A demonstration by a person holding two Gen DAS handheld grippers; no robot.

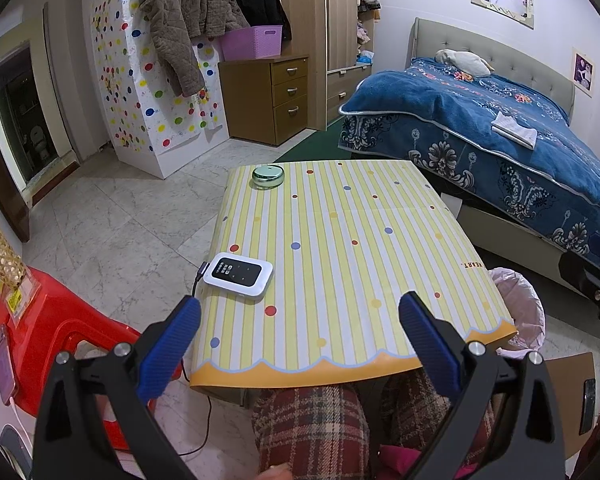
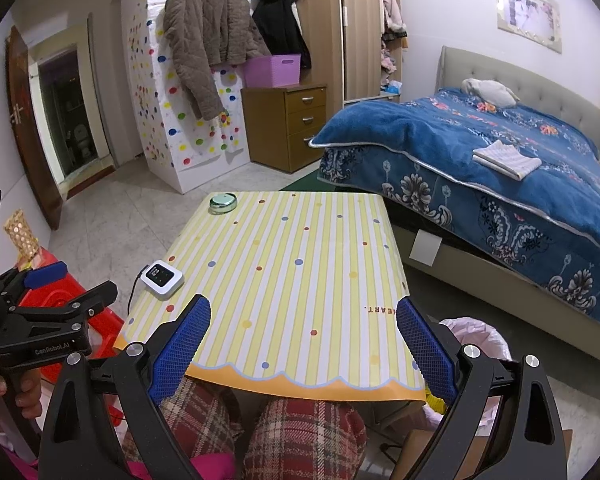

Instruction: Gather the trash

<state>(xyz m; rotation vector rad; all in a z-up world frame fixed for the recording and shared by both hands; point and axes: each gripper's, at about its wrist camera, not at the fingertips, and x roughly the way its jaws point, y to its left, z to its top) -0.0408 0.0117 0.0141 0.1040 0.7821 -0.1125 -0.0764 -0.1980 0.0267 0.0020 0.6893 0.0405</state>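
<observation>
A small table with a yellow striped, dotted cloth (image 1: 340, 248) stands in front of me; it also shows in the right wrist view (image 2: 284, 280). A trash bin with a pink liner (image 1: 524, 312) stands at the table's near right corner, also visible in the right wrist view (image 2: 480, 340). My left gripper (image 1: 300, 316) is open and empty above the table's near edge. My right gripper (image 2: 304, 316) is open and empty above the same edge. I see no loose trash on the table.
A white pocket device with a cable (image 1: 238, 275) lies near the table's left edge. A round green tin (image 1: 268, 176) sits at the far left corner. A red plastic stool (image 1: 48, 340) stands left. A bed with a blue blanket (image 1: 500, 128) is right.
</observation>
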